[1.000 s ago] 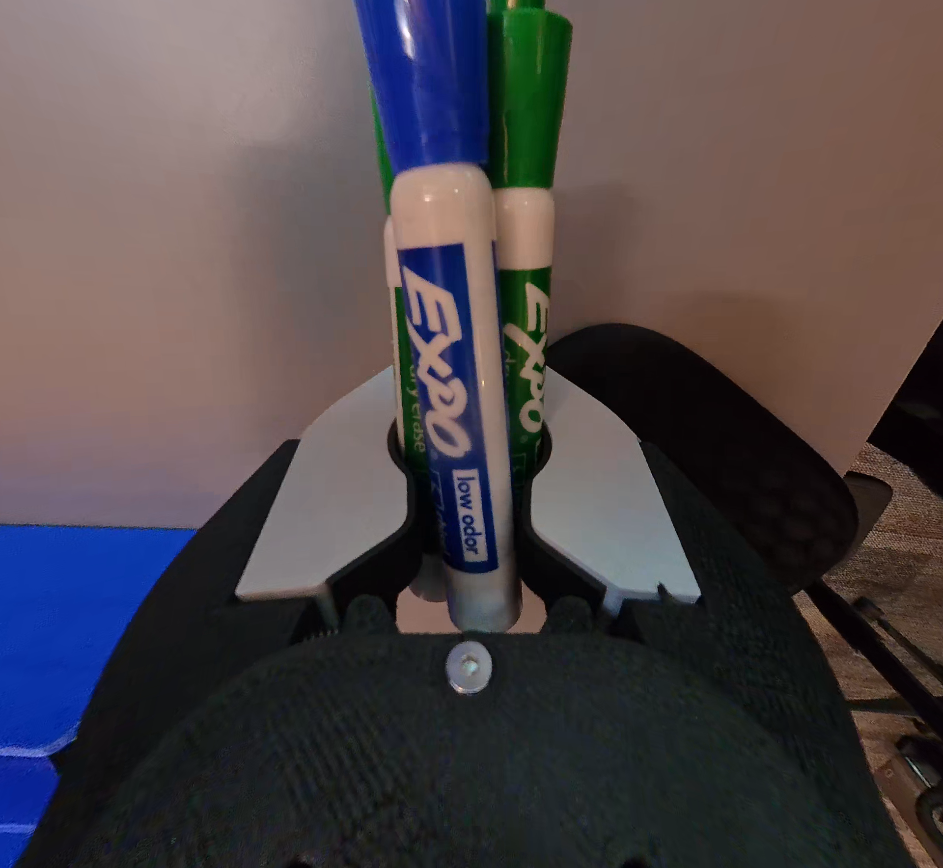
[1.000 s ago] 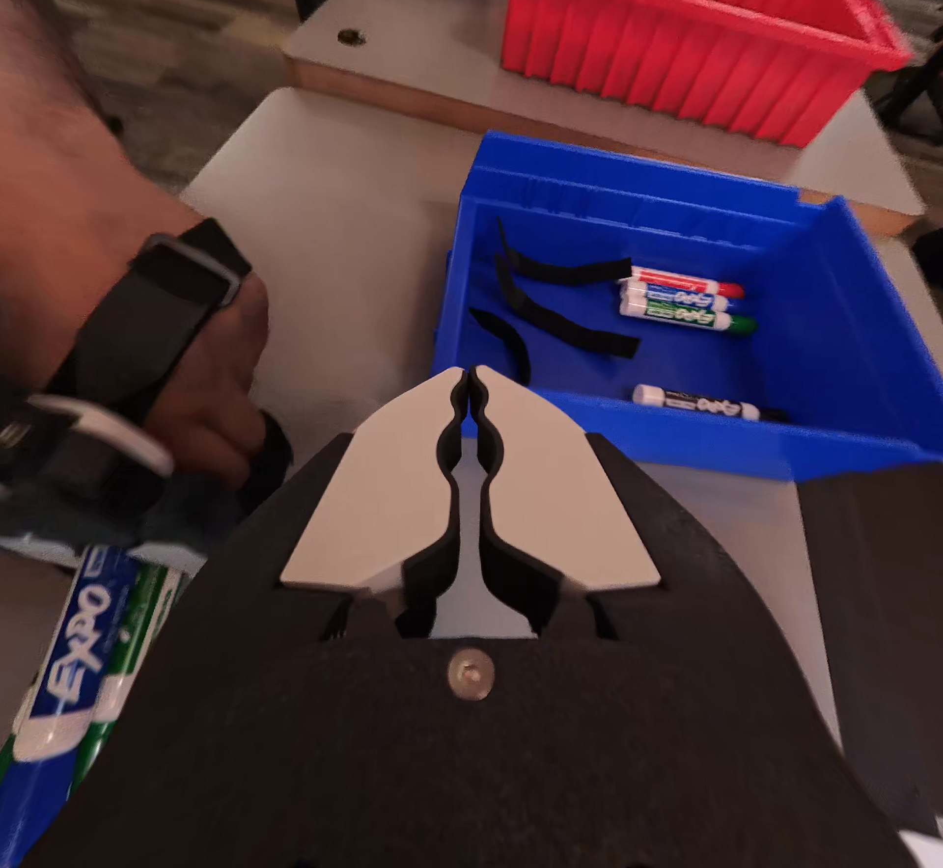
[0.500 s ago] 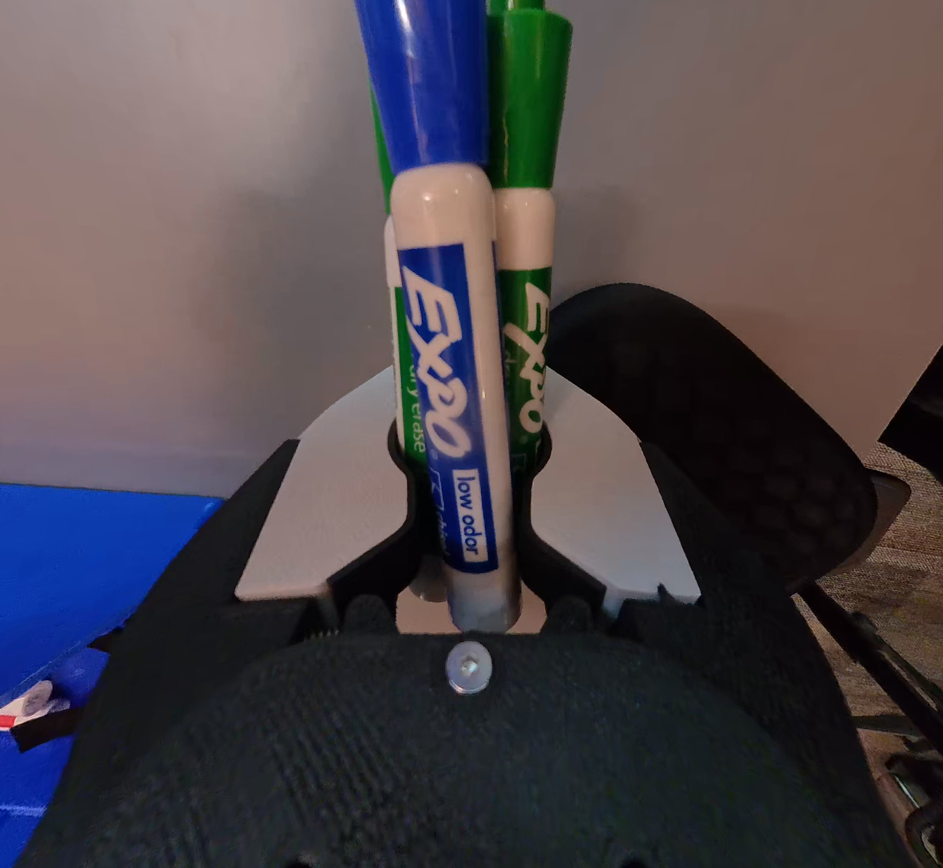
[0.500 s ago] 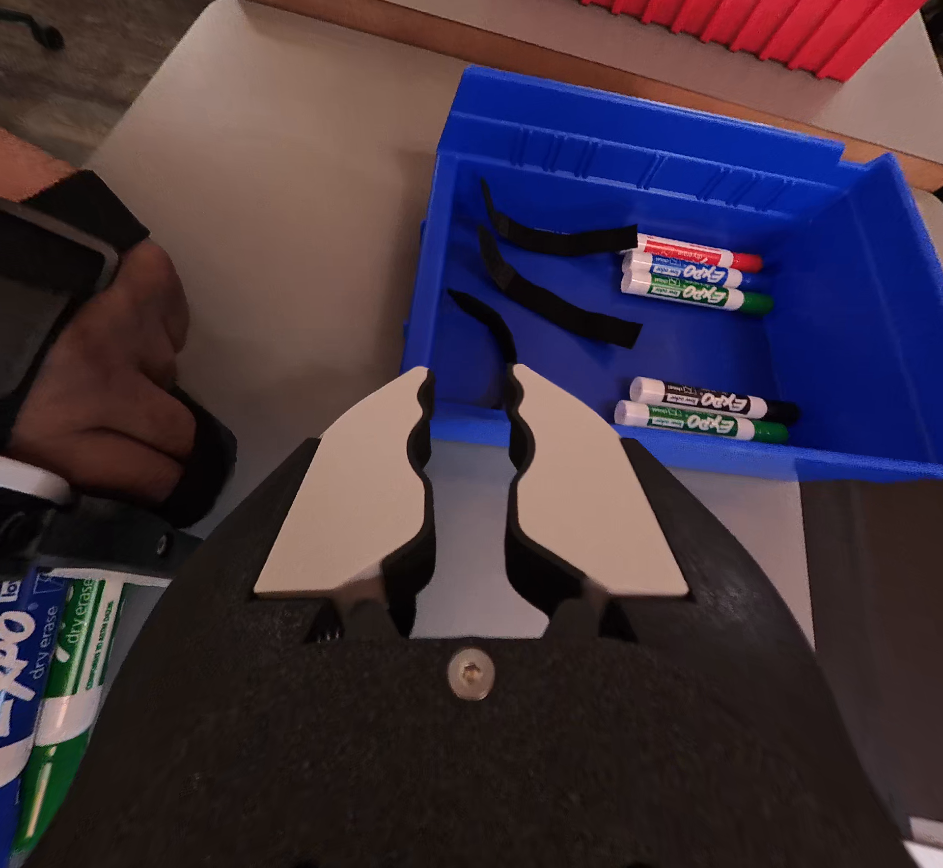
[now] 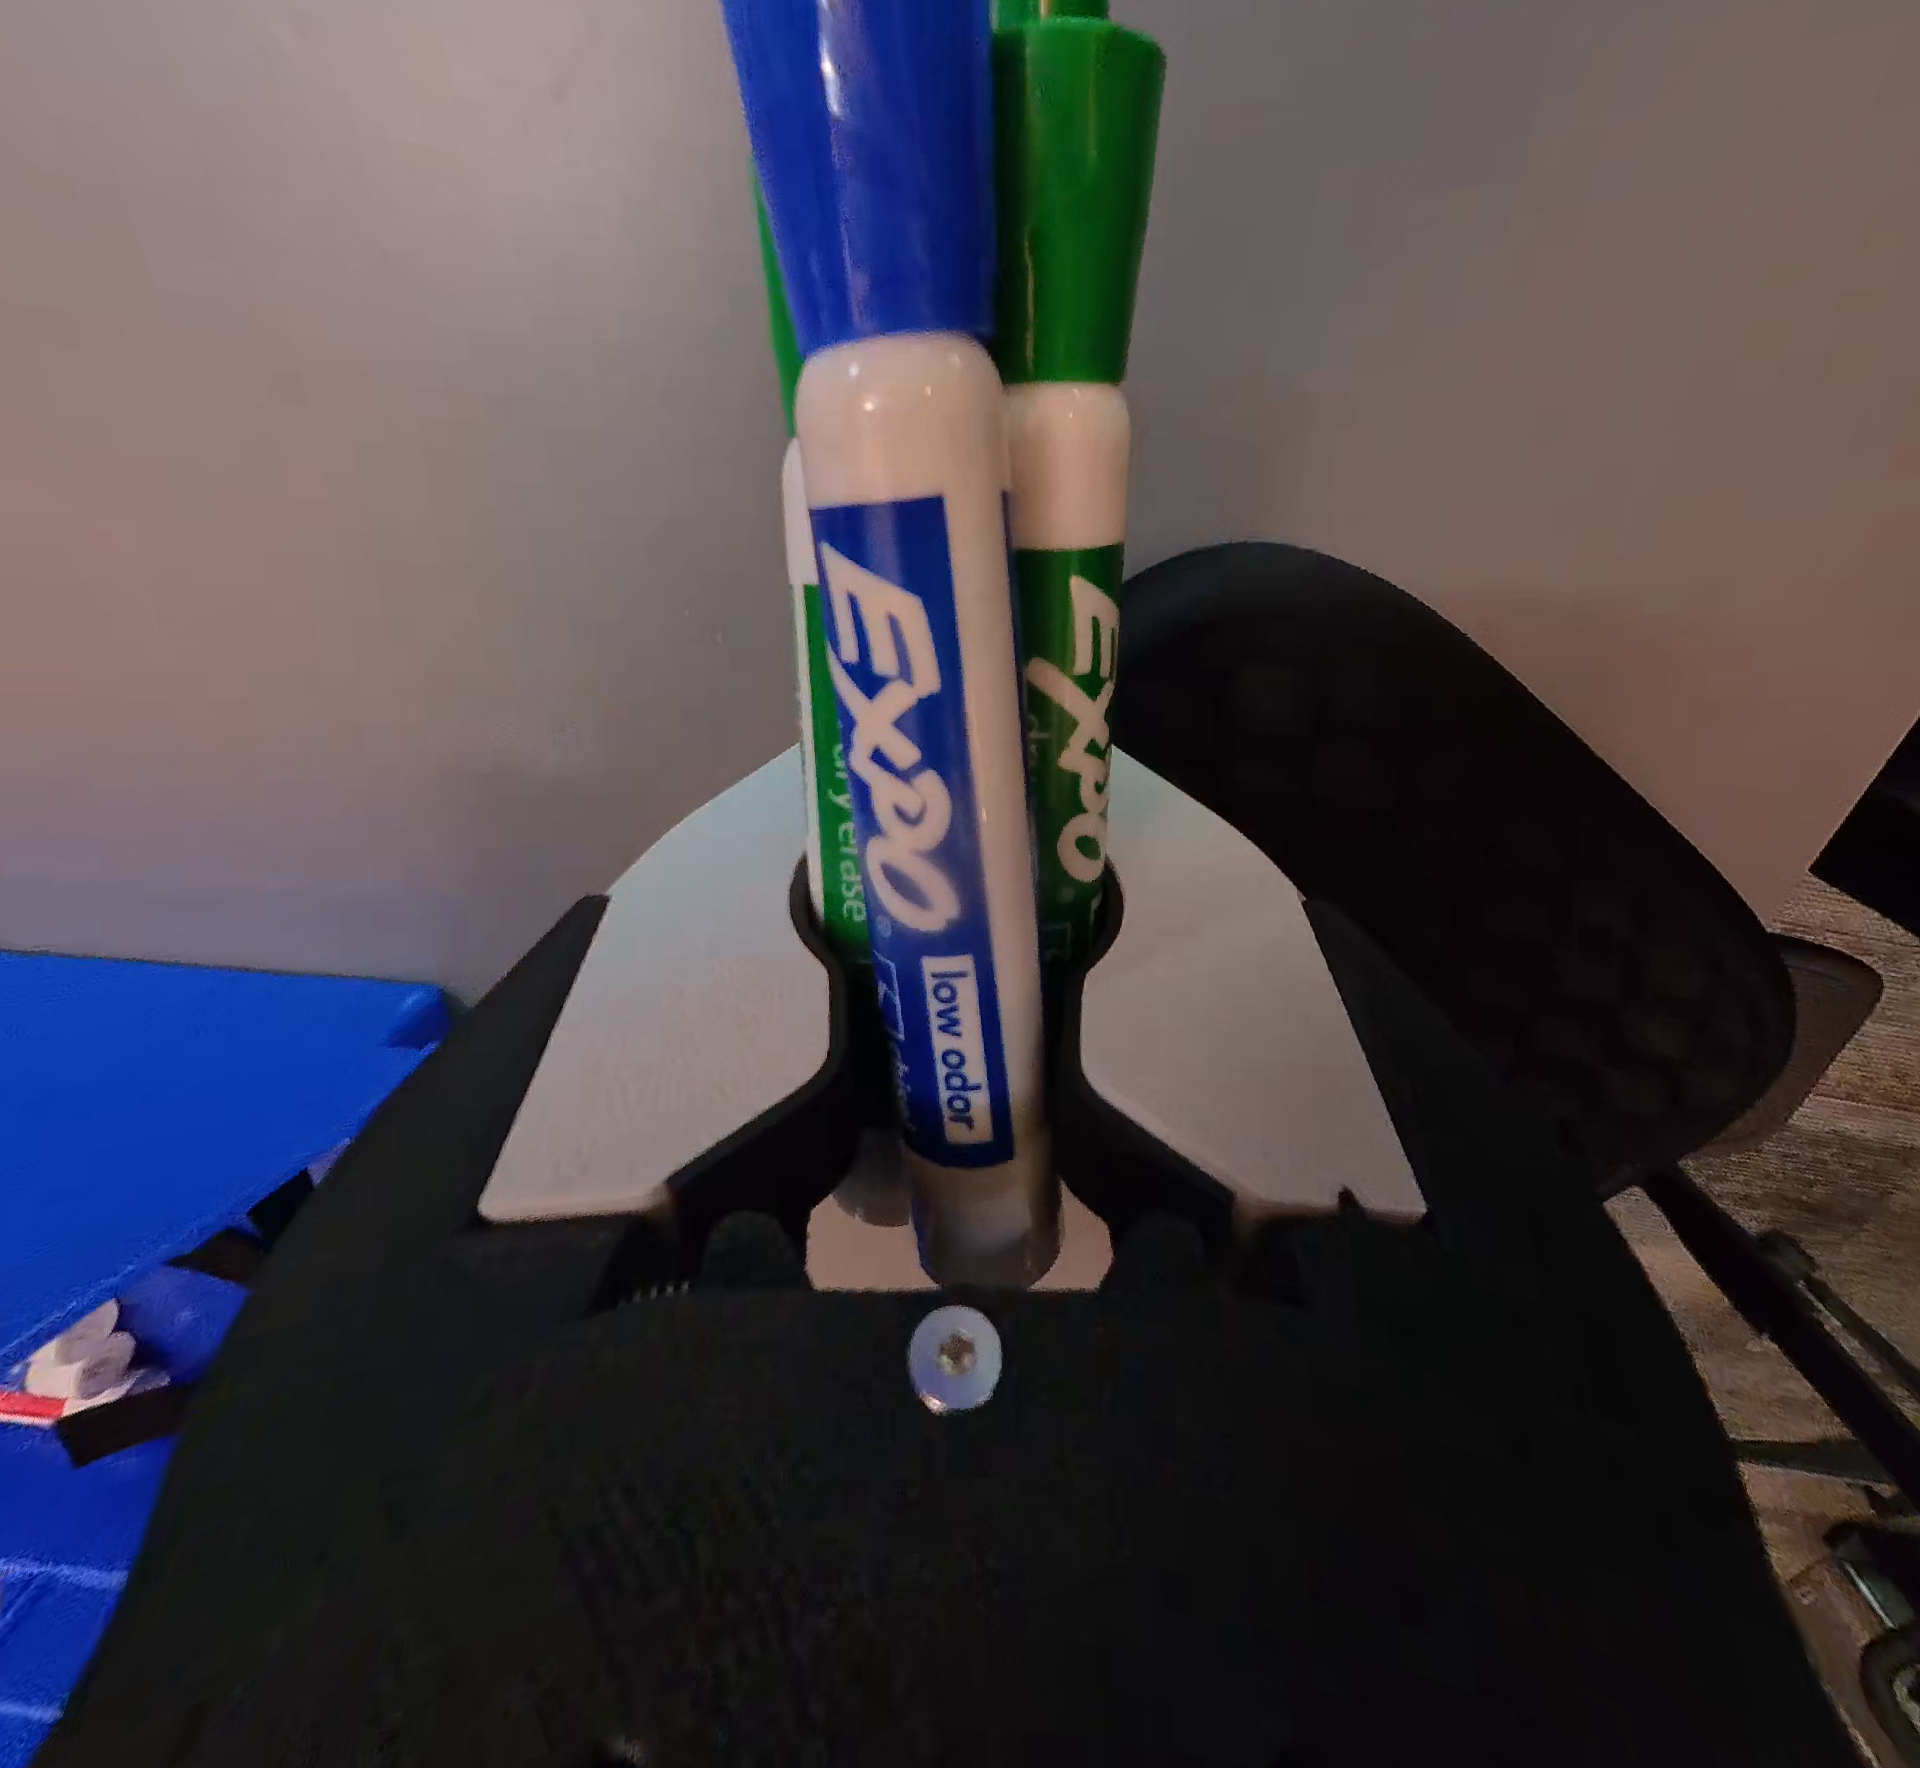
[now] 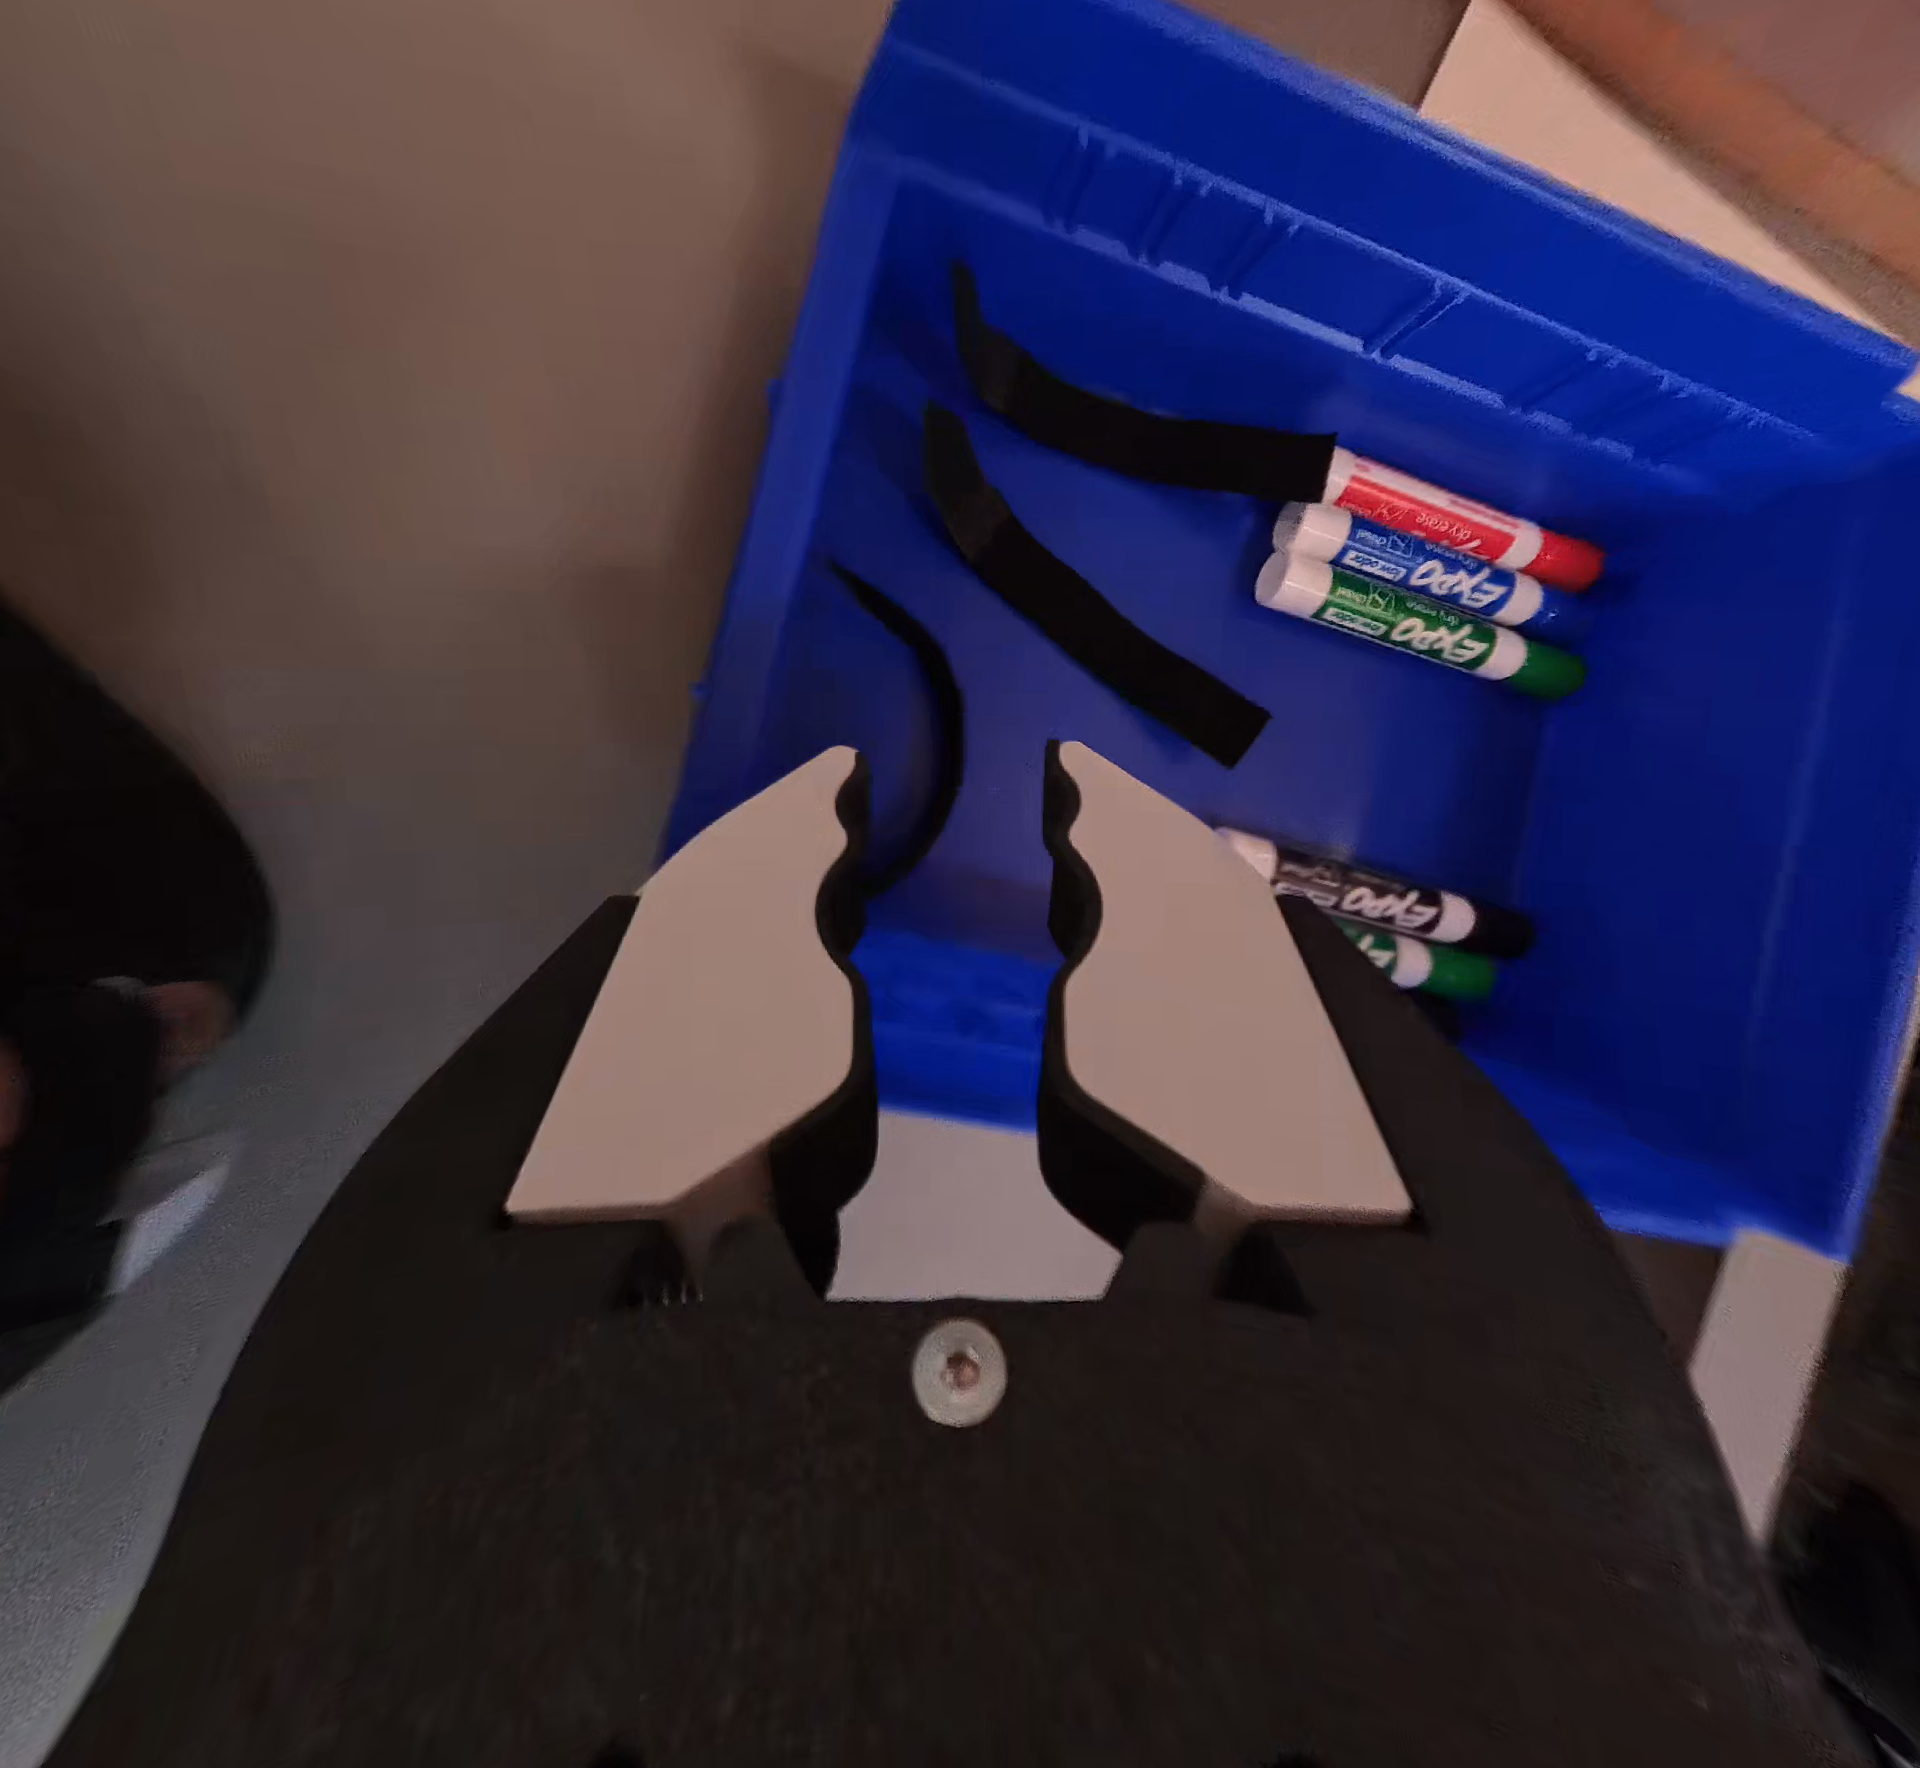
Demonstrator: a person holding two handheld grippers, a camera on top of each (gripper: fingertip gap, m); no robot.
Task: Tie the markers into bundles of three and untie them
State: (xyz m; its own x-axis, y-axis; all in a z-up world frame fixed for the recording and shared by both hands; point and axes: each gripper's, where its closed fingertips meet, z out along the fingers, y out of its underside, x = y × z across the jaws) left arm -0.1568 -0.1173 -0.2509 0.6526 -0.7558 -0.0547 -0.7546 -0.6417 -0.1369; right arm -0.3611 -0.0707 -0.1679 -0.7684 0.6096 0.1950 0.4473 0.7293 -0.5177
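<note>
- Gripping three dry-erase markers [image 5: 914, 783] upright, the left gripper [image 5: 956, 897] is pinched around the barrels: a blue one in front, a green one on the right, another green peeking out behind.
- Right gripper [image 6: 951, 762] is spread, nothing in it, hanging over the near wall of the blue bin [image 6: 1351, 191].
- Curled black strap [image 6: 925, 710] lies right past its fingertips; two flatter straps [image 6: 1091, 638] sit farther in, and loose markers [image 6: 1423, 575] lie on the right.
- I'd say the step is fetching a strap. Go low, pinch the curled one at an end so there's length to wrap, and keep the left squeeze firm so the trio doesn't fan out.
</note>
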